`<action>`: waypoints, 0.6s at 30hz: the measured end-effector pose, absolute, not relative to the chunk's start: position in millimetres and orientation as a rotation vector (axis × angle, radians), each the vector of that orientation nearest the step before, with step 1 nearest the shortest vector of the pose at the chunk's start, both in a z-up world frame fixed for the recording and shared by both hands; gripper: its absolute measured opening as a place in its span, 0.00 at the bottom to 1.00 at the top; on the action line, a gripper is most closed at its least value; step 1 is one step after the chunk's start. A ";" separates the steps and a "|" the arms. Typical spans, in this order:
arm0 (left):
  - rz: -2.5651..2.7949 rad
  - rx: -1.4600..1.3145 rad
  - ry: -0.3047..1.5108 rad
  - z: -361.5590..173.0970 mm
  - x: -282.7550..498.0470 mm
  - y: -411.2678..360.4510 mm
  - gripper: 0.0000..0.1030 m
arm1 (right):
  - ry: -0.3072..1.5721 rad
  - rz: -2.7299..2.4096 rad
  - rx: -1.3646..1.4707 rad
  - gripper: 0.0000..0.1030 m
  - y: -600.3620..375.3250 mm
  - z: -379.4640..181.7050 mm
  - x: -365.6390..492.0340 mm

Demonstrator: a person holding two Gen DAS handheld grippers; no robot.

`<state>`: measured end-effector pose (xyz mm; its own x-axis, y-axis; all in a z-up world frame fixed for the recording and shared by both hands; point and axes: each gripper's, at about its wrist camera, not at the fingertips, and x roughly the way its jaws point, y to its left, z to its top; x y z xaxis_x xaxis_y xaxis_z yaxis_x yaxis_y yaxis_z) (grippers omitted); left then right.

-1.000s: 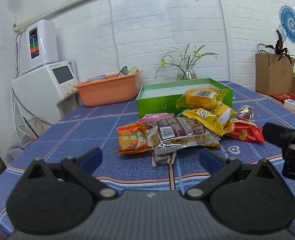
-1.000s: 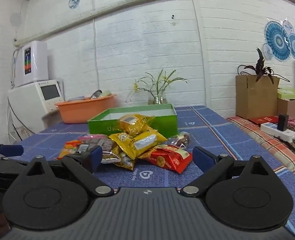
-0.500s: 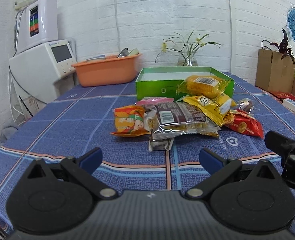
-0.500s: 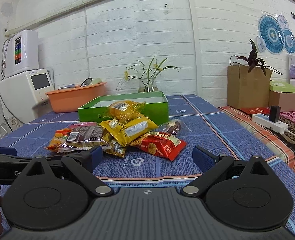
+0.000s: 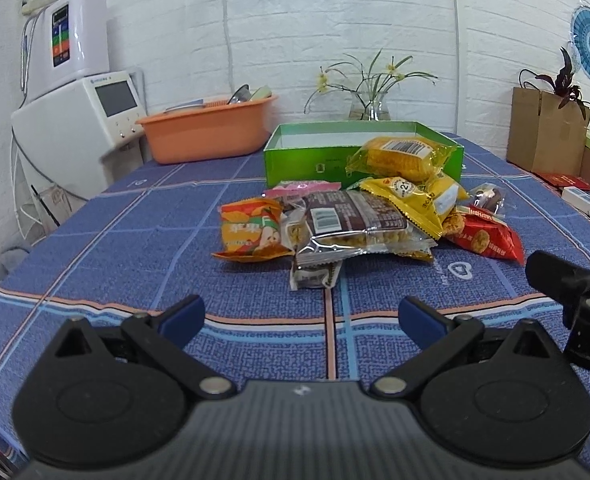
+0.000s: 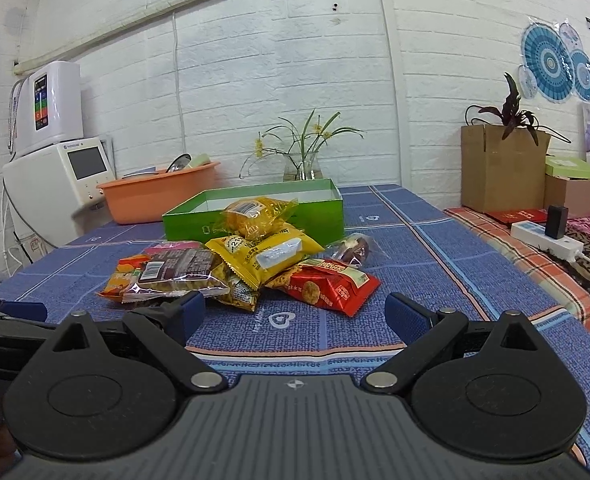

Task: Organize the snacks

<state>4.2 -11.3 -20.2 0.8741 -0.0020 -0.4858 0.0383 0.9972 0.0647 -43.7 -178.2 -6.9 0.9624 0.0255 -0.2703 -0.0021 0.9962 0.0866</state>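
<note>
— Snacks first: where do they lie?

— Heaped on the blue checked tablecloth point(image 5: 135, 240), just in front of the open green box point(image 5: 335, 160). The brown packet with the barcode point(image 5: 351, 220) sits on top at the near edge, the orange packet point(image 5: 251, 228) touches its left side, the red packet point(image 6: 327, 288) lies to the right, and the yellow packets point(image 6: 267, 252) lean against the box wall.

— And your grippers?

— Your left gripper point(image 5: 301, 318) and right gripper point(image 6: 295, 312) both hover short of the pile, fingers spread wide, holding nothing.

— How do you start well?

— Take the brown packet first, I judge; it is topmost and nearest. Pinch its crimped edge, not the puffed middle, lift clear, then lower it into the box.
</note>
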 end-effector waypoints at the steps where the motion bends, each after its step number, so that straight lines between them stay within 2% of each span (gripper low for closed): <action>1: -0.018 0.067 0.513 -20.4 5.3 -10.8 1.00 | 0.276 0.011 0.087 1.00 -178.5 -7.0 -43.5; 18: 0.022 0.023 0.544 -26.5 12.1 1.9 1.00 | 0.310 -0.030 0.087 1.00 -179.0 -11.5 -39.7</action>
